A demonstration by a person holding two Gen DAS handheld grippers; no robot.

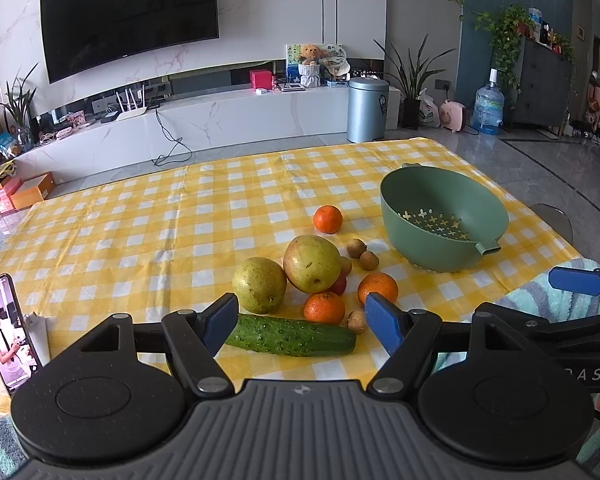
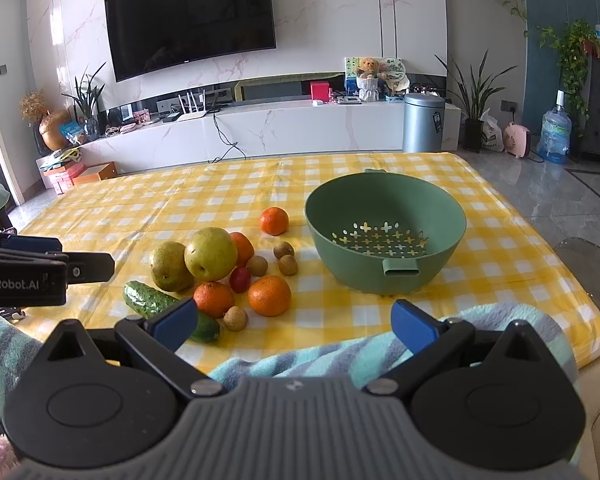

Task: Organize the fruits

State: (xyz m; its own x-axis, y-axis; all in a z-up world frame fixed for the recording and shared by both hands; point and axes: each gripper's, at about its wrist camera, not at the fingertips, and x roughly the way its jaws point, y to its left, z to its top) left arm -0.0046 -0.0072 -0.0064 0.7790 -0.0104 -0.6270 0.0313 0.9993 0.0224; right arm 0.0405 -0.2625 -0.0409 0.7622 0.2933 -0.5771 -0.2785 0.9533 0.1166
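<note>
A: Why are both claws hanging back at the near edge of the table?

B: Judging by the layout, nothing is picked yet. The left gripper (image 1: 302,322) gapes wide with nothing between its pads, above the cucumber (image 1: 290,336); the right gripper (image 2: 296,326) is spread too, empty, over a striped blanket (image 2: 340,354).

A: And the fruit?

B: Heaped on the yellow checked tablecloth (image 2: 228,196): two pears (image 2: 210,254), tangerines (image 2: 269,295), small brown longans (image 2: 235,318), one tangerine (image 2: 274,221) set apart. The green colander (image 2: 384,232) sits empty just right of them.

A: Room to move?

B: Plenty beyond the pile; the colander's rim is the only wall to clear.
</note>
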